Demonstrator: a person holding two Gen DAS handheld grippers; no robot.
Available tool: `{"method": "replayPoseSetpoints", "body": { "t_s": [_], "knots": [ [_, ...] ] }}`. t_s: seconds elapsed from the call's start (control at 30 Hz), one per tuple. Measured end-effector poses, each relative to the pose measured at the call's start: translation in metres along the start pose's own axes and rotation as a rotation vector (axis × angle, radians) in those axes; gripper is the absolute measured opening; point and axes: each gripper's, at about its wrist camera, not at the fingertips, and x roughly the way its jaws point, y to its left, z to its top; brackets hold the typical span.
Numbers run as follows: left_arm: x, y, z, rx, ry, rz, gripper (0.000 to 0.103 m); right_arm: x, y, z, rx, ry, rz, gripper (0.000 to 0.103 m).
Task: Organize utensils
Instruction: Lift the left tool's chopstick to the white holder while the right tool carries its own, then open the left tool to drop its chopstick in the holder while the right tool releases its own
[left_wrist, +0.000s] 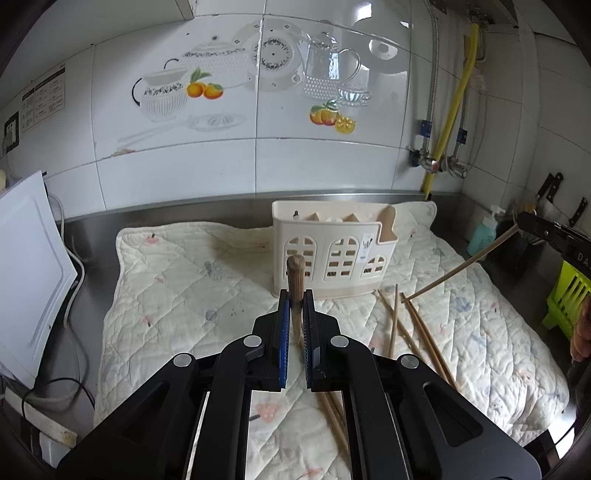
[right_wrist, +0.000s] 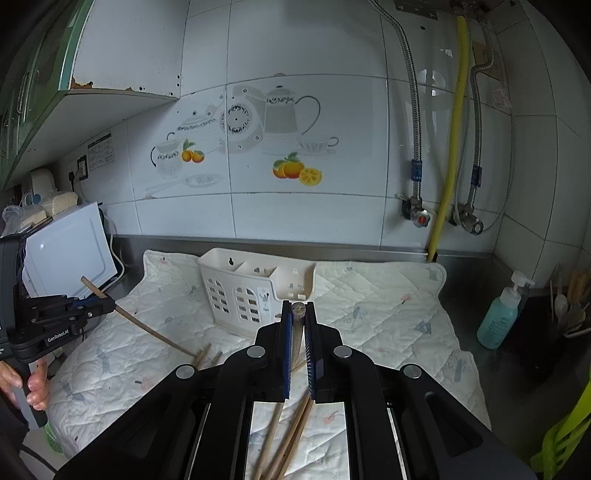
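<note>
each gripper's jaws are clamped tight on one chopstick, left gripper (left_wrist: 296, 295) and right gripper (right_wrist: 297, 308), both sticks running lengthwise between the jaws toward the cream holder (left_wrist: 332, 251) at frame centre, dead ahead; loose chopsticks (left_wrist: 413, 332) lie lower right on the quilt.

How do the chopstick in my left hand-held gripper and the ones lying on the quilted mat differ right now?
The held chopstick is clamped in the left hand-held gripper and slants up off the mat; the loose chopsticks lie flat on the quilted mat, ungripped. The held one is single; the loose ones lie several together, some crossing. None is in the cream utensil holder yet. All look like plain light wood.
</note>
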Motion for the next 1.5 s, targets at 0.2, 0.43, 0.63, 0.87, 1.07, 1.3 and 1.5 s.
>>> {"method": "replayPoseSetpoints", "body": {
  "t_s": [0.2,0.43,0.63,0.87,1.07,1.3,1.5],
  "knots": [
    [-0.005,-0.007,0.034,0.025,-0.059,-0.003,0.005,0.001,0.003,0.037,-0.048,-0.049,-0.007,0.007],
    [-0.017,-0.017,0.084,0.053,-0.164,-0.007,0.005,0.003,0.015,0.073,-0.083,-0.111,0.001,0.007],
    [-0.018,-0.027,0.13,0.075,-0.272,0.013,0.005,0.022,0.021,0.086,-0.093,-0.11,-0.003,0.007],
    [0.01,-0.029,0.165,0.079,-0.332,0.061,0.005,0.05,0.019,0.087,-0.091,-0.051,-0.007,0.007],
    [0.053,-0.02,0.171,0.037,-0.267,0.06,0.005,0.07,0.018,0.083,-0.089,0.012,0.005,0.007],
    [0.088,-0.01,0.159,0.003,-0.178,0.05,0.006,0.092,0.015,0.074,-0.064,0.064,0.02,0.007],
    [0.087,-0.006,0.154,-0.001,-0.16,0.032,0.007,0.09,0.015,0.073,-0.06,0.044,0.022,0.016]
  ]
}}
